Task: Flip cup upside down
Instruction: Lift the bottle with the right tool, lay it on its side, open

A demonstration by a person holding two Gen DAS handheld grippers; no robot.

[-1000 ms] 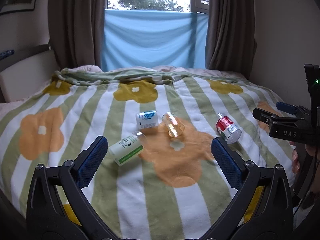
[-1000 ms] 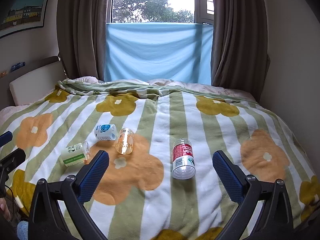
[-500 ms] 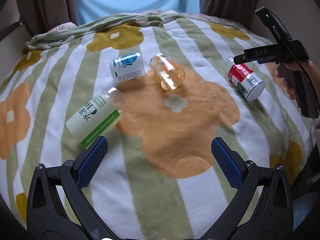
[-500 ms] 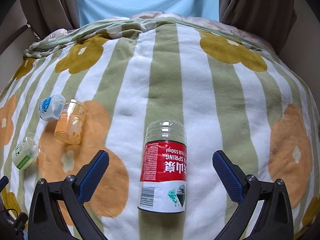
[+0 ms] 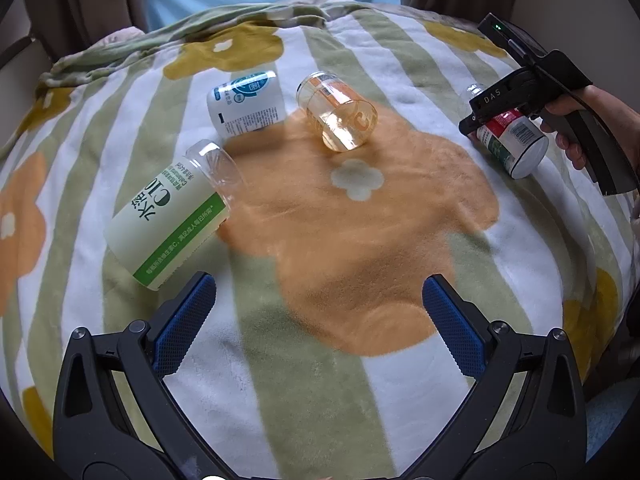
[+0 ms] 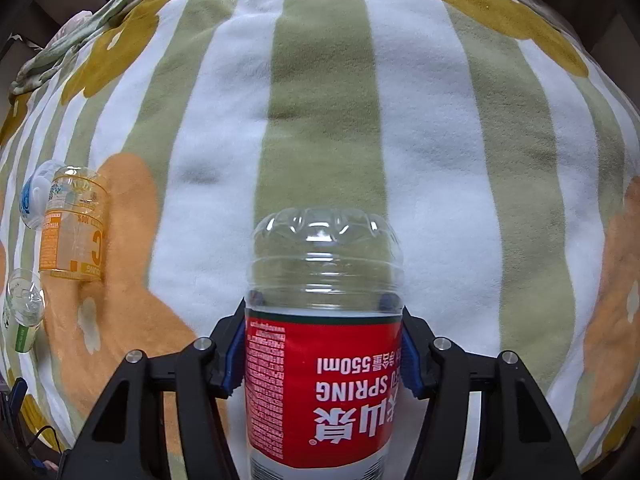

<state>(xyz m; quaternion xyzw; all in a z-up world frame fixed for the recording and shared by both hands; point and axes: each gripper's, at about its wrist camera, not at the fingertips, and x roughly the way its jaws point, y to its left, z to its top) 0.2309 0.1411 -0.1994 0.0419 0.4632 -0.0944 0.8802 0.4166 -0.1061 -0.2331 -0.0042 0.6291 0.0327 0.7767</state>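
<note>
Right wrist view: my right gripper has its blue-padded jaws pinching the clear plastic cup with a red printed label, cut from a bottle, gripping it across the label's upper edge. The cup lies on its side on the soft green-and-white striped blanket with orange flowers. Its moulded closed base points away from me, and its open end, as far as I can tell, faces the camera.

Left wrist view: my left gripper hangs over the blanket with its jaws spread wide and nothing between them. The red-labelled cup sits far right, partly hidden by the right tool and the hand holding it. Three similar cups lie on their sides well apart from it: a clear cup with a pale green label, a white cup with a blue label and a clear orange-tinted cup.

Step in hand, as I judge it: grasp made, lift and turn not yet begun. To do it well I would hold a firm but gentle squeeze, since thin plastic buckles, and lift clear of the pile. Then I would rotate until the open rim faces down, and set it flat. The plush blanket may let it tip, so I would release only once it sits level.
</note>
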